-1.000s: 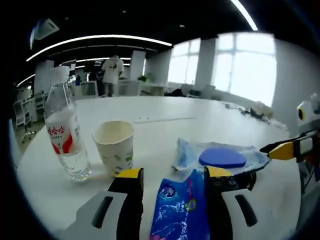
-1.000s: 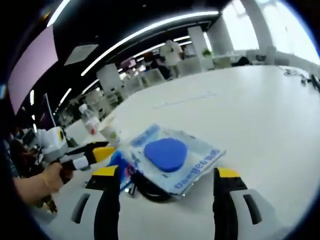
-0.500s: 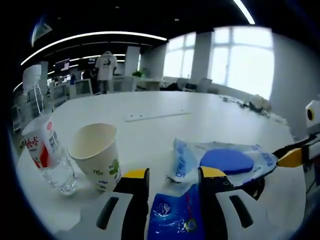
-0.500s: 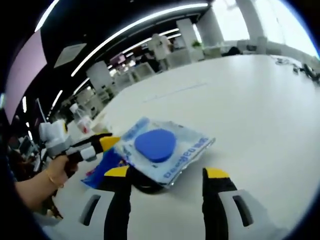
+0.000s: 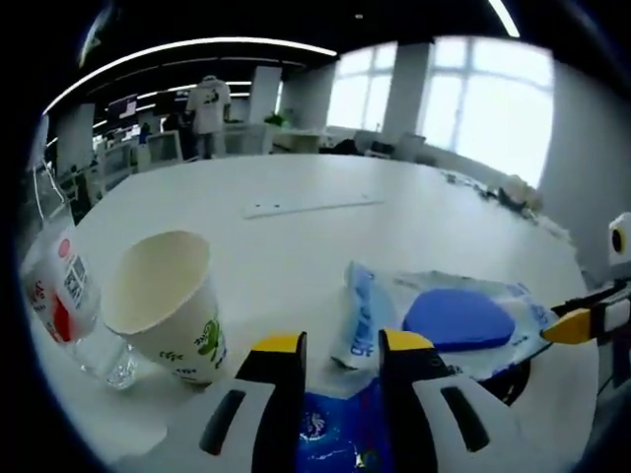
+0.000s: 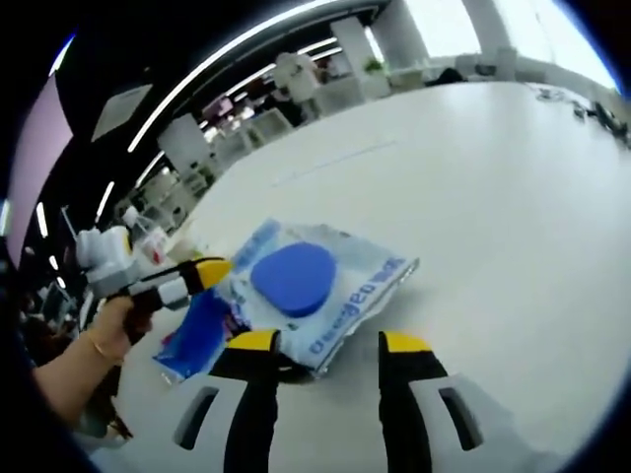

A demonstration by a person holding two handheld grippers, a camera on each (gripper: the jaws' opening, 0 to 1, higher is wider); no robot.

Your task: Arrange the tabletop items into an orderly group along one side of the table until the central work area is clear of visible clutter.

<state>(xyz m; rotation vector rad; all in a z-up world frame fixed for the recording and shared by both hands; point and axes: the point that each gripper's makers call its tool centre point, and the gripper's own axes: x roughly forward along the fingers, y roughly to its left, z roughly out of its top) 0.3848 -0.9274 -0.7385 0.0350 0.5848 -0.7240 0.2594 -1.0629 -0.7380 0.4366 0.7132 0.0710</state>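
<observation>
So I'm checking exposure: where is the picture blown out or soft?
Left gripper view: windows blown white, bottle bent by fisheye at the edge. Right gripper view: windows washed out too, hand dim and soft.

White table [image 5: 296,256]; cream paper cup [image 5: 168,320] printed with green leaves; clear bottle [image 5: 64,310] with a red-and-white label; bright blue packet [image 5: 335,443] with white print; clear pouch [image 6: 330,291] lettered in blue, enclosing a solid blue oval pad [image 6: 293,279]; gripper fingertips [image 5: 279,345] yellow above black and white
</observation>
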